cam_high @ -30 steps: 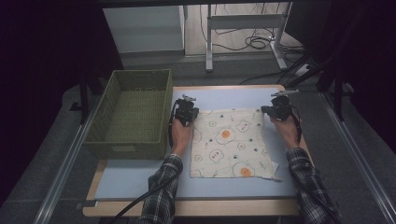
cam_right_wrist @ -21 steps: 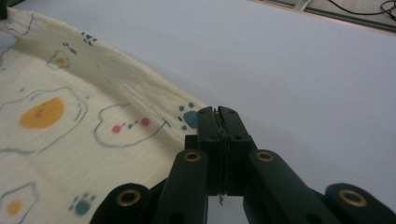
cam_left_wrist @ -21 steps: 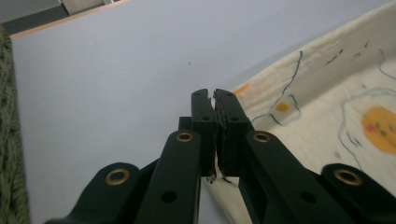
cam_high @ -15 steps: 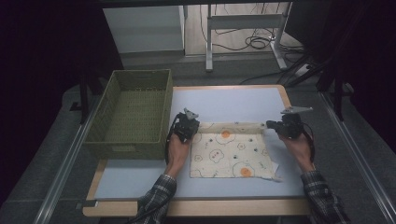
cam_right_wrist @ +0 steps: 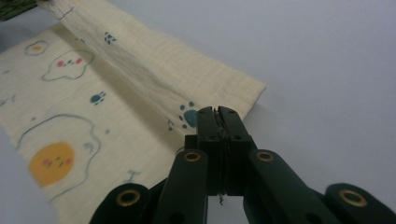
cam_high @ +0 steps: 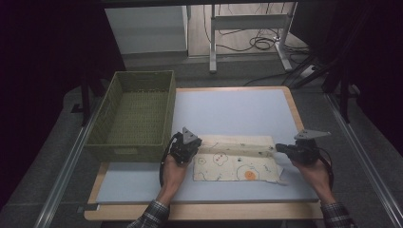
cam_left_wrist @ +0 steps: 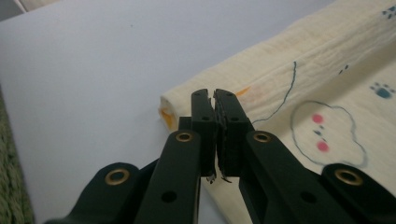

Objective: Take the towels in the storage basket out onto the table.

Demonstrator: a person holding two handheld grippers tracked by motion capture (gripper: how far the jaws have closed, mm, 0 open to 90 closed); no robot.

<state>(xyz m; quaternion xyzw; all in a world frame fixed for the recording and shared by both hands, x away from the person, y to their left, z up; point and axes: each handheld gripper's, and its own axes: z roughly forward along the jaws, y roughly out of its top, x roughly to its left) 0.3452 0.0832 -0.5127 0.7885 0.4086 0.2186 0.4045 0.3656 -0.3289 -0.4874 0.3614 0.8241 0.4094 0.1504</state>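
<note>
A cream cloth [cam_high: 235, 164] printed with eggs, clouds and paw prints lies on the pale blue table top [cam_high: 228, 109]. Its far edge is folded over toward me into a long band. My left gripper [cam_high: 196, 147] is at the band's left end, jaws shut on the cloth's [cam_left_wrist: 299, 70] folded edge in the left gripper view [cam_left_wrist: 214, 100]. At the band's right end, my right gripper [cam_high: 275, 148] has its jaws shut on the cloth's [cam_right_wrist: 140, 60] corner in the right gripper view [cam_right_wrist: 217, 114].
A green woven basket [cam_high: 126, 153] stands on the left side of the table, close to my left gripper. A wooden rim [cam_high: 294, 111] borders the table. Desk legs and cables [cam_high: 259, 42] sit on the floor beyond.
Both grippers have moved from the cloth's far corners toward me, pulling the far edge over the cloth, so the spread square is now a folded, narrower strip.
</note>
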